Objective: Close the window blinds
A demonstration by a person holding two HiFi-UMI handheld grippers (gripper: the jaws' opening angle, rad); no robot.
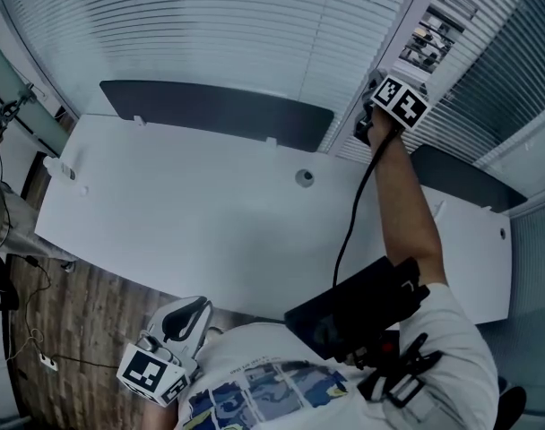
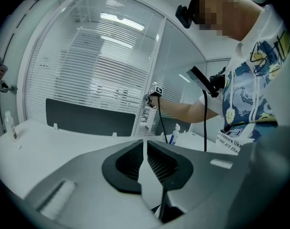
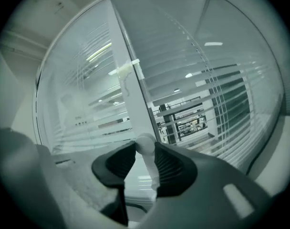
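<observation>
White slatted blinds (image 1: 210, 34) cover the window behind the desk, and more slats (image 1: 488, 79) hang to the right of the white frame post (image 1: 402, 25). In the right gripper view the slats (image 3: 221, 104) are tilted apart and a room shows through. My right gripper (image 1: 373, 90) is raised at the post, shut (image 3: 146, 149) on the blind's white control knob (image 3: 145, 141). My left gripper (image 1: 187, 316) hangs low by the person's body. Its jaws (image 2: 145, 154) are shut with nothing between them.
A white desk (image 1: 210, 222) with a round grommet (image 1: 304, 178) lies between me and the window. Dark panels (image 1: 219, 110) (image 1: 461, 177) stand along its far edge. A small bottle (image 1: 59, 167) is at the left end, a spray bottle (image 2: 173, 133) is on the right. A cable (image 1: 349, 222) trails from the right gripper.
</observation>
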